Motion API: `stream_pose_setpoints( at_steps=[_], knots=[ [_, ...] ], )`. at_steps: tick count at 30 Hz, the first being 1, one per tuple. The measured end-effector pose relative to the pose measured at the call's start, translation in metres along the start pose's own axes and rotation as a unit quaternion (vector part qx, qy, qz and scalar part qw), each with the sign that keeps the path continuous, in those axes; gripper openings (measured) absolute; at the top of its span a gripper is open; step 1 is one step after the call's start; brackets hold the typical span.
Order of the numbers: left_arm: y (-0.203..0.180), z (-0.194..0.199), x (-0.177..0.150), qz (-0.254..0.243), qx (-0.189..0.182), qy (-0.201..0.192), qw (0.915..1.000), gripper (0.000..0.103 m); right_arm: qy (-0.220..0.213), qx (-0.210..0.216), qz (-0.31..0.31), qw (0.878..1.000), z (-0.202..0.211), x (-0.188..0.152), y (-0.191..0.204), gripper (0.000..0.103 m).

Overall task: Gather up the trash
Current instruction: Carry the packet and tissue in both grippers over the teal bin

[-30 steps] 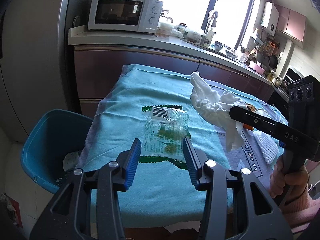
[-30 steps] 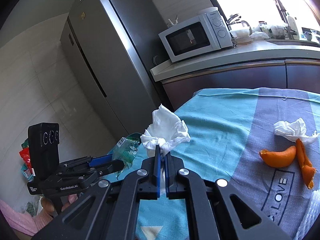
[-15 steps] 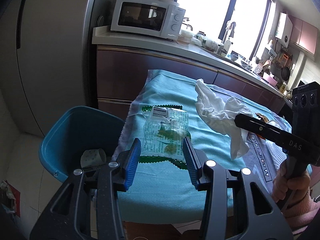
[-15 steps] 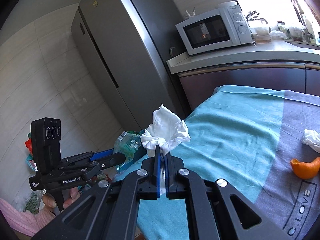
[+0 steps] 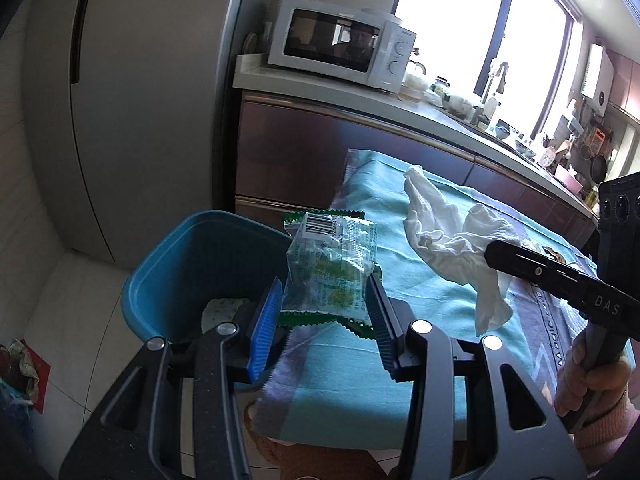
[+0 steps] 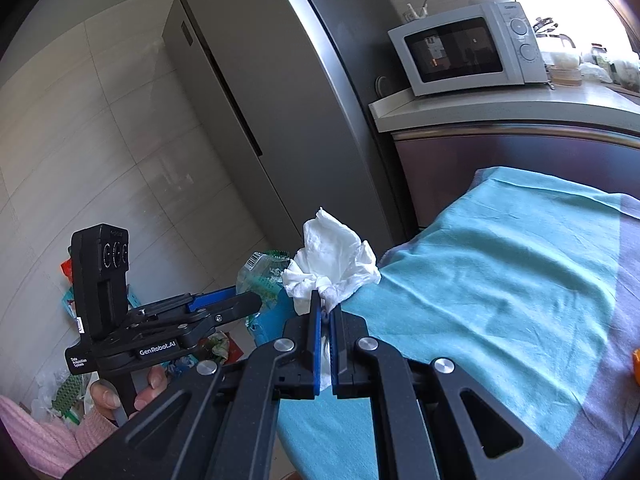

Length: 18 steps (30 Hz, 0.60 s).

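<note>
A: What is your left gripper (image 5: pixel 326 304) doing?

B: Your left fingers (image 5: pixel 265 314) are pinching a clear wrapper (image 5: pixel 330 264) by its two sides, half closed on it. You are holding it in the air at the worktop's (image 5: pixel 360 372) left edge, above the rim of the blue bin (image 5: pixel 188 264) standing on the floor beside that edge.

A: And your right gripper (image 6: pixel 325 312)?

B: Your right fingers (image 6: pixel 315 344) are squeezing a white tissue (image 6: pixel 332 264), closed nearly all the way on it. You are holding it clear of the teal cloth (image 6: pixel 500 280), over the same edge and just beside the wrapper (image 6: pixel 260 272).

A: What is lying in the bin?

B: A pale crumpled piece (image 5: pixel 224 310) is sitting at its bottom. A bit of orange peel (image 6: pixel 635 366) is showing farther along the worktop, at the picture's right border.
</note>
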<state>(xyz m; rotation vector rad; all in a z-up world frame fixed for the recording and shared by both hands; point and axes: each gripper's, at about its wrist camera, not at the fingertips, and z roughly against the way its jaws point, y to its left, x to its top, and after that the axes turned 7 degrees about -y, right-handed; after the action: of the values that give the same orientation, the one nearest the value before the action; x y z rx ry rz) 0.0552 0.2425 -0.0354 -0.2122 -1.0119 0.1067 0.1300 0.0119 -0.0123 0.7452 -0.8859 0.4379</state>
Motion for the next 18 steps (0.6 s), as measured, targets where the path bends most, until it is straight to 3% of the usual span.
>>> stream_pose_setpoints(
  at_steps=[18],
  knots=[
    [0.049,-0.017,0.001,0.037,0.046,0.010,0.9982,0.043,0.039,0.025,0.020,0.999,-0.047,0.008,0.028,0.003]
  ],
)
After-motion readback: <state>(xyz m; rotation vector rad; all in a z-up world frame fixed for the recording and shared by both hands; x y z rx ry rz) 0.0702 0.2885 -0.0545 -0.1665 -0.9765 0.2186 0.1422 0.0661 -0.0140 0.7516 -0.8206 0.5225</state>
